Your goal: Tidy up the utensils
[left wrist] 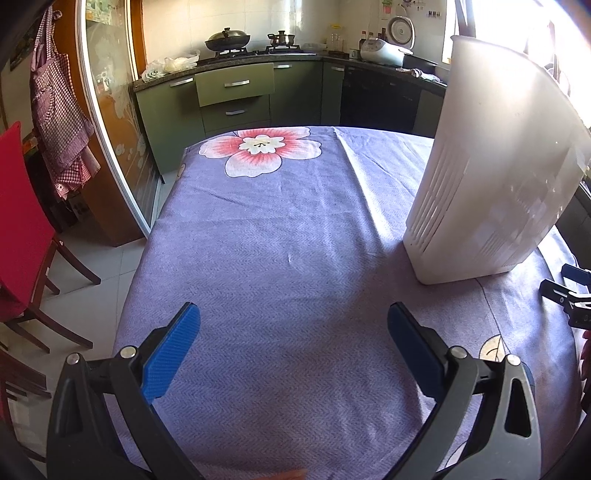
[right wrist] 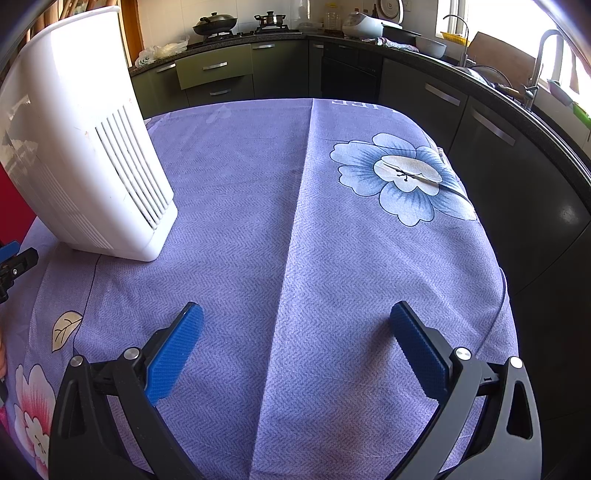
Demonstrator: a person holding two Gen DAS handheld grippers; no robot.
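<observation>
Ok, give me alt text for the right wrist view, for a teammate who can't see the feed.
The right gripper hangs open and empty over a table draped in a purple floral cloth. A white slotted plastic utensil holder stands on the cloth to the left, and no utensils show. Dark kitchen cabinets and a stove with pans lie beyond.

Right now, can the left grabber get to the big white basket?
Probably yes. The left gripper is open and empty, and the white basket stands ahead to its right on the purple tablecloth, with only bare cloth between them.
</observation>
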